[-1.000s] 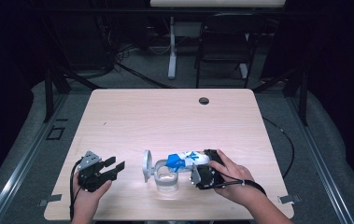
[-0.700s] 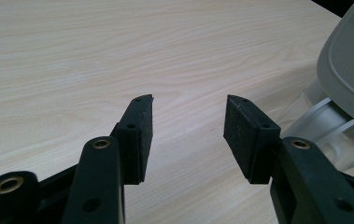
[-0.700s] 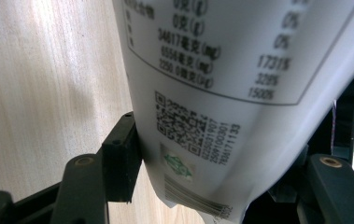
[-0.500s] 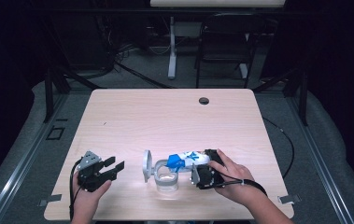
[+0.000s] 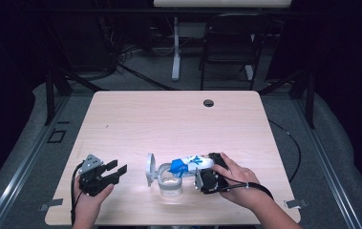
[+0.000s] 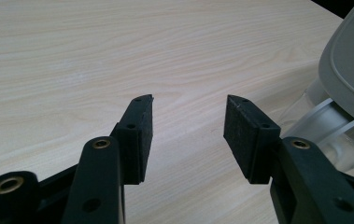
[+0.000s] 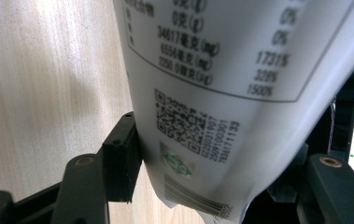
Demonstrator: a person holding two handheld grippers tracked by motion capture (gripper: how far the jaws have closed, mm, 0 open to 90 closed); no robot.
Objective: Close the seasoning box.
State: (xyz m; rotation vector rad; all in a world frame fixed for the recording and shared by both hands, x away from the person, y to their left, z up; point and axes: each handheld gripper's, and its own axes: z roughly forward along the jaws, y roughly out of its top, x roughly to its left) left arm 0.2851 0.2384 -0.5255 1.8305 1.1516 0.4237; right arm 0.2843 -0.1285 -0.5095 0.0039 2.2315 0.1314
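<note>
Pale wood-grain laminate covers the bench [image 5: 169, 119], a rounded-corner top with a small dark cable hole [image 5: 208, 102] near its far edge. Grey carpet [image 5: 35, 129] lies around it, and the room behind is dark, with a black chair [image 5: 226, 52] and a white stand leg [image 5: 175, 47] beyond the far edge. Metal rails [image 5: 21, 162] run along the floor at both sides.

Near the front edge the right tongs [image 5: 198, 177] pinch a white pouch with blue print [image 5: 190, 163], held tilted, its blue end resting over a clear container [image 5: 170, 183] whose grey lid [image 5: 150, 169] stands open on the left. In the right gripper view the pouch's back, printed with a table, a QR code and a barcode, sits between the pads, which press its sides.

Left tongs [image 5: 116, 171] rest on the bench well to the left of the container, spread apart with nothing between them; in the left gripper view the grey lid shows at the right edge.
</note>
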